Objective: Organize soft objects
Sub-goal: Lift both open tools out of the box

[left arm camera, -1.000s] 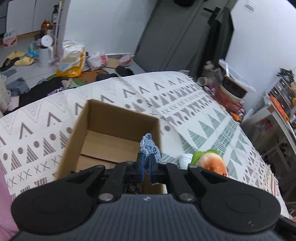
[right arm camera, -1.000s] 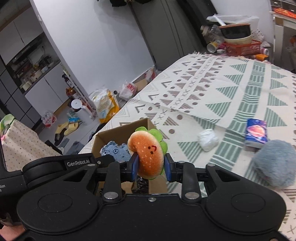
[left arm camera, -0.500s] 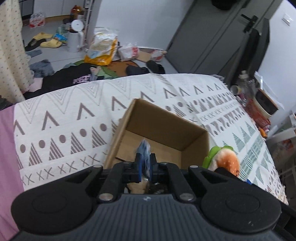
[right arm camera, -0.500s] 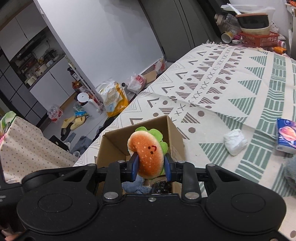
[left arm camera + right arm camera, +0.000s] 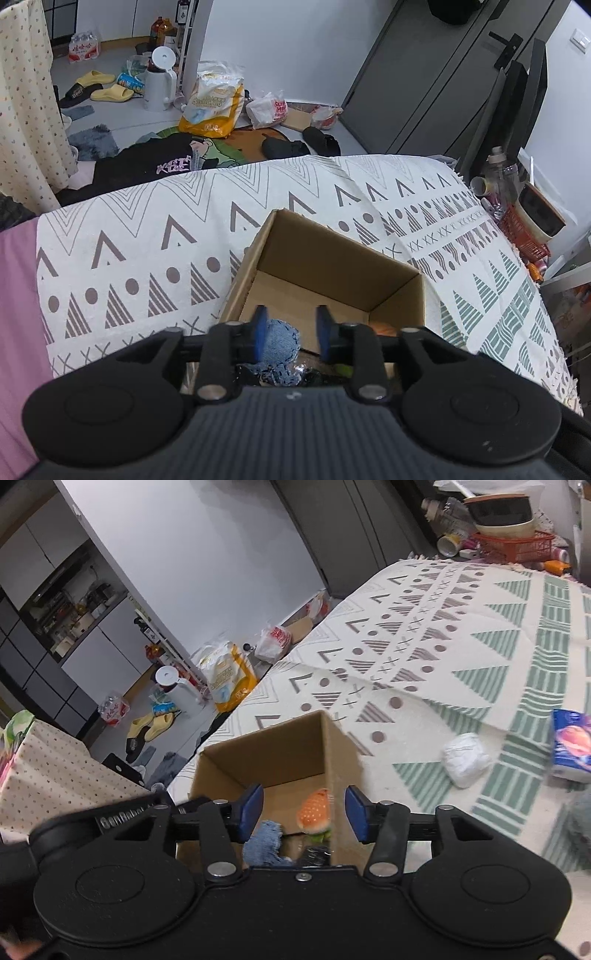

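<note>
Both grippers hover with fingers apart, empty. Below the left gripper (image 5: 289, 334) lies one blue denim patch (image 5: 277, 341); below the right gripper (image 5: 303, 814), one orange burger plush (image 5: 314, 811). Both rest inside the single open cardboard box (image 5: 334, 749), likely dropped for sorting. Beyond the right fingers, one white wad (image 5: 466, 758) waits on the patterned bed cover (image 5: 461, 627).

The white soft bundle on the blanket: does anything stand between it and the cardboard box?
Nothing visible does. The white bundle lies on bare blanket right of the cardboard box, apart from it. The tissue pack lies on its far side.
</note>
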`<state>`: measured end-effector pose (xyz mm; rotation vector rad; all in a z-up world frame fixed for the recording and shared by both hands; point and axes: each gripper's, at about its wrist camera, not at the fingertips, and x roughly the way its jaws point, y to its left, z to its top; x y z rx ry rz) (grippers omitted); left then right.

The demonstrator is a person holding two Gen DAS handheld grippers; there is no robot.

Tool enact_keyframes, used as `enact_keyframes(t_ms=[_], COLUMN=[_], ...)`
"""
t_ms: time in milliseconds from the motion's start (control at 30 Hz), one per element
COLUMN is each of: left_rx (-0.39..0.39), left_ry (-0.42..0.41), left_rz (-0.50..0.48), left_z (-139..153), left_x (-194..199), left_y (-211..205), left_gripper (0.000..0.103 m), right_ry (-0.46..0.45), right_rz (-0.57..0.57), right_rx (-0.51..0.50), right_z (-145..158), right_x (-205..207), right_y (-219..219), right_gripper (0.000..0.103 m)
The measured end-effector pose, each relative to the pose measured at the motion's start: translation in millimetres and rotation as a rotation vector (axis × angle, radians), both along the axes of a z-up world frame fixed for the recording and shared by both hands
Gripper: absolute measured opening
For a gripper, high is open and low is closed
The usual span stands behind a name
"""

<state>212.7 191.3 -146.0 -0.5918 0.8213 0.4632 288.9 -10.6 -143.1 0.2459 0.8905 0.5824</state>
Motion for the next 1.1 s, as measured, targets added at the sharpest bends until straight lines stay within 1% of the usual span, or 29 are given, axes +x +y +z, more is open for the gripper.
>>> enact_keyframes(t_ms=[33,67,133,233,467,633,800,967,1000,1100], left_rx=[0.011,0.021,0.036,0.061,0.092,0.120,0.143,0.169,0.161,0.151], left_ry=[-0.002,-0.007,-0.019,-0.026,-0.049,-0.064,-0.073,-0.077,-0.074,-0.057], left_rz=[0.001,0.001,-0.004,-0.023,-0.078,-0.120,-0.154,-0.210,-0.222,-0.245], left_z=[1.5,3.4,7.2,11.4,23.0,31.4,38.0,42.6,42.2,39.5], left_x=[0.2,0.5,0.6,1.9,1.4,-0.1,0.1,2.9,4.0,6.8], left_y=[-1.8,-3.7,-8.6,-17.9,-43.6,-64.3,-83.1,-104.9,-108.5,-118.1], left_gripper=[0.042,0.046,0.060,0.068,0.072,0.075,0.075,0.076,0.076,0.076], right_ry=[-0.002,-0.004,-0.003,-0.009,-0.026,-0.046,-0.066,-0.075,-0.077,-0.089], right_rz=[-0.006,-0.012,-0.033,-0.056,-0.110,-0.136,-0.152,-0.174,-0.178,-0.193], right_rx=[-0.003,-0.004,-0.012,-0.026,-0.051,-0.058,-0.059,-0.059,-0.061,-0.068], right_z=[1.9,2.6,4.5,7.9,16.2,22.4,29.9,34.1,35.1,37.1], right_x=[-1.9,-3.0,-5.3,-9.4,-18.6,-23.8,-27.3,-27.7,-27.6,-27.2], right_y=[-7.6,-13.5,-28.6,-52.0,-99.6,-129.3,-154.0,-177.1,-181.5,-195.2], right_gripper=[0.050,0.050,0.052,0.053,0.056,0.056,0.056,0.056,0.057,0.067])
